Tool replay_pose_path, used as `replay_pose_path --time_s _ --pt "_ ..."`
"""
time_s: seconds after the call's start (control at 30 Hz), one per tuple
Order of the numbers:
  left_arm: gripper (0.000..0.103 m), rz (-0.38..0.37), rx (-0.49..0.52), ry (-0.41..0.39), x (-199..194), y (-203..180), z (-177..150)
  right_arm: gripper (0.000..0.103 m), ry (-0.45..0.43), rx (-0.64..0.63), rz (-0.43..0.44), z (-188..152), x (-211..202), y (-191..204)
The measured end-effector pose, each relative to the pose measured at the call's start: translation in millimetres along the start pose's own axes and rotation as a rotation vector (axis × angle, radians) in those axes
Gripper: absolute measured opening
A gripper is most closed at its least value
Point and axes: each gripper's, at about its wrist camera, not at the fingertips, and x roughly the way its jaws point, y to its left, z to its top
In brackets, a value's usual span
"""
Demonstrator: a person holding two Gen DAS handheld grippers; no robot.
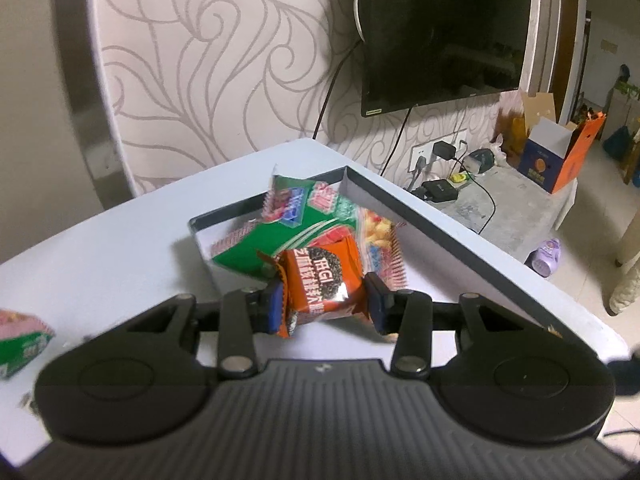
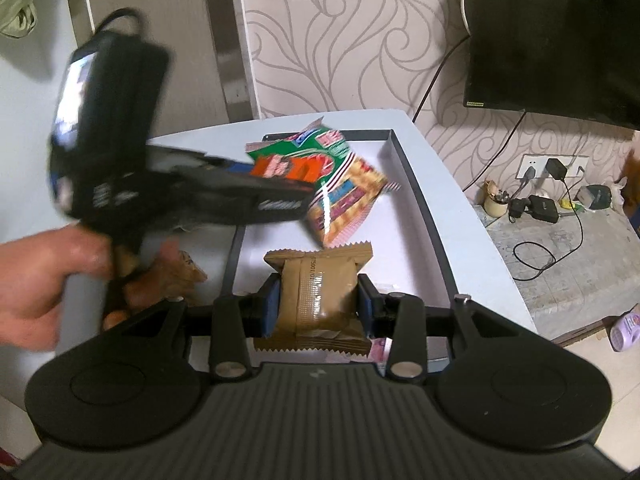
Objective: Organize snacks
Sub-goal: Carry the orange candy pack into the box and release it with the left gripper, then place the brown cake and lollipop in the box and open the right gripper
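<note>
My left gripper (image 1: 325,307) is shut on an orange snack packet (image 1: 320,280) and holds it above the near edge of a black-rimmed tray (image 1: 400,196). In the tray lie a green packet (image 1: 316,216) and a yellow-red packet (image 1: 380,240). My right gripper (image 2: 317,308) is shut on a brown snack packet (image 2: 320,292) over the near part of the same tray (image 2: 416,184). In the right wrist view the left gripper's body (image 2: 160,184) shows blurred at left, with the orange packet (image 2: 288,166) at its tip over the green packet (image 2: 332,148) and the yellow-red packet (image 2: 344,204).
The tray sits on a white table (image 1: 120,248). Another green and pink packet (image 1: 20,340) lies at the table's left. An orange-brown packet (image 2: 188,276) lies left of the tray by the hand. A wall TV (image 1: 448,32), cables and a low shelf (image 1: 500,200) stand to the right.
</note>
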Motion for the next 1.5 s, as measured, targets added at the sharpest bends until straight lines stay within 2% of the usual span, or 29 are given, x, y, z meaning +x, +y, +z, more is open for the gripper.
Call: replay_pose_path --time_s 0.5,1.13,1.17,1.3,1.37,1.5 --pt "0.045 0.030 -0.011 0.020 22 -10 13 0.045 0.041 -0.018 0.027 2 24 -7" --pt "0.051 0.084 -0.039 0.002 10 -3 10 0.045 0.048 -0.043 0.052 1 31 -10" --pt "0.053 0.085 -0.042 -0.003 9 -3 10 0.045 0.048 -0.044 0.053 1 32 -10" --pt "0.077 0.088 -0.063 -0.044 1 1 10 0.045 0.047 -0.047 0.055 1 33 -10" --pt "0.080 0.088 -0.071 -0.064 -4 2 11 0.046 0.047 -0.046 0.058 1 32 -10" --pt "0.080 0.089 -0.075 -0.082 -14 4 11 0.057 0.040 -0.041 0.063 1 31 -11"
